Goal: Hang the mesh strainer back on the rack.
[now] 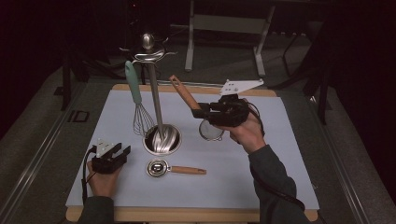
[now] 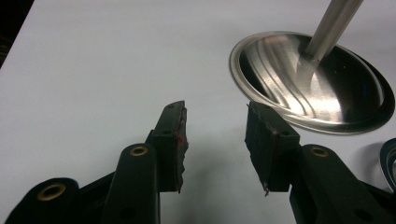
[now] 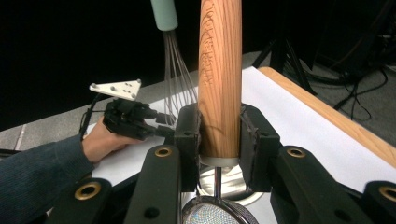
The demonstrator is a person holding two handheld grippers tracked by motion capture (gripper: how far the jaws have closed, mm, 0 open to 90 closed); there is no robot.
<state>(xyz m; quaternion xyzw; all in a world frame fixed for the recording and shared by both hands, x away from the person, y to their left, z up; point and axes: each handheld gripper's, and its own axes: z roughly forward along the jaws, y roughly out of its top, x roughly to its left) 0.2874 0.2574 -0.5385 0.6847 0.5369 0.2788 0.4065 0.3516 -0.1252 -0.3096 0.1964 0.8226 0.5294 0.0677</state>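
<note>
My right gripper is shut on the wooden handle of a small mesh strainer and holds it tilted above the mat, right of the stand. In the right gripper view the jaws clamp the handle near its lower end, with the mesh below. My left gripper rests at the front left, open and holding nothing; its jaws point toward the stand's steel base. A scoop with a wooden handle lies flat in front of the base.
A steel utensil stand rises from a round base on the white mat. A whisk with a teal handle hangs from its top hooks. The mat lies on a wooden table. Metal frame legs stand beyond.
</note>
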